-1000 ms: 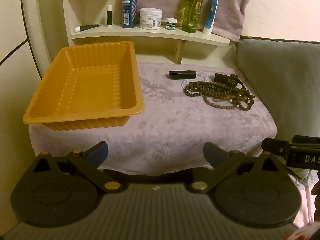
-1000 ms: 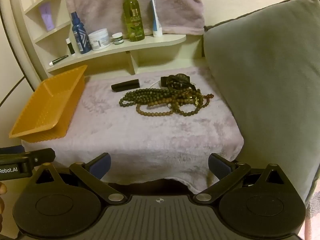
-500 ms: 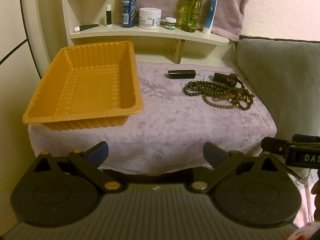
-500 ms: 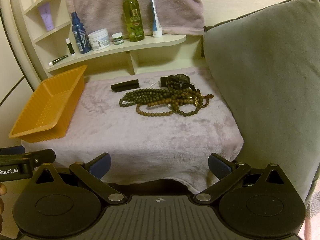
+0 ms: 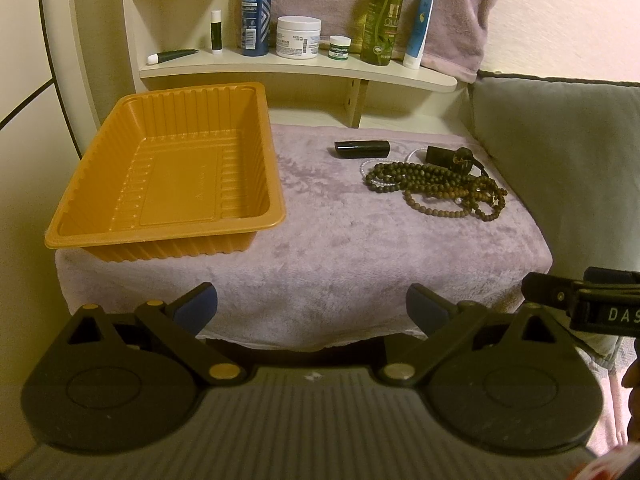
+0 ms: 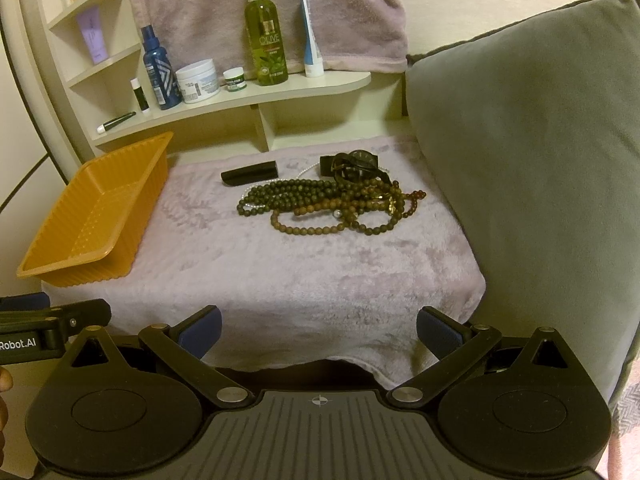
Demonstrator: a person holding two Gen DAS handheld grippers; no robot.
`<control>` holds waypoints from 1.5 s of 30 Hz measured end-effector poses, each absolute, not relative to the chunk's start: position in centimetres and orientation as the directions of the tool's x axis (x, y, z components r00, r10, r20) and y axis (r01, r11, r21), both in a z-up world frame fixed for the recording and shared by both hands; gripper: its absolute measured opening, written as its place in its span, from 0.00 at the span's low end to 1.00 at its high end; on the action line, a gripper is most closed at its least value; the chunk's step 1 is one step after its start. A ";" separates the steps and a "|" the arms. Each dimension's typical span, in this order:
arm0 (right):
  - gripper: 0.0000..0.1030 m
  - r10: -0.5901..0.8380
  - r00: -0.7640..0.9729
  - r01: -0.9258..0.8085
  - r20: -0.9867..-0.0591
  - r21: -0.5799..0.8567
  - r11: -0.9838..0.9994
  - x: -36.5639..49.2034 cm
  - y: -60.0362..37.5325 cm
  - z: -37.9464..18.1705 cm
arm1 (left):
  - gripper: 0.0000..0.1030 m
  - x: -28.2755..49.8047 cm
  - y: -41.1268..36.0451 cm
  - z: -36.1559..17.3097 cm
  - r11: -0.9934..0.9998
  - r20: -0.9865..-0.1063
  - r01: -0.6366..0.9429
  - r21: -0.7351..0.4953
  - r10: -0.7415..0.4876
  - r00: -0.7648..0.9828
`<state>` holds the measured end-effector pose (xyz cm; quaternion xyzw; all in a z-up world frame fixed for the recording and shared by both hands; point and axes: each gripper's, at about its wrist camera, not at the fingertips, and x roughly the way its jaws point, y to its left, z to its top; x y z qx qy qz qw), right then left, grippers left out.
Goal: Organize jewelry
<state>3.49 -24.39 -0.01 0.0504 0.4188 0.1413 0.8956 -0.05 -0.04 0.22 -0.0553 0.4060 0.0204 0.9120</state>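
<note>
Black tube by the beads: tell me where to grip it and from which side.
Grip the black tube across its middle, coming from above with the right gripper. It lies flat on the towel, apart from the bead necklaces, its long axis running left-right, so fingers should close front-to-back over its narrow width.

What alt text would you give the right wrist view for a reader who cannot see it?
A tangled pile of bead necklaces lies on a lilac plush cloth, with a black watch and a black tube just behind. The open right gripper hangs empty at the near edge. An empty orange tray sits left, below a toiletries shelf.
</note>
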 end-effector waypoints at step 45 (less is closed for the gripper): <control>1.00 0.294 0.614 -0.210 -0.733 0.207 0.955 3.4 -24.3 -0.1 | 0.97 -0.1 -0.5 0.4 0.993 -0.742 -0.079 -0.089 -0.013 0.671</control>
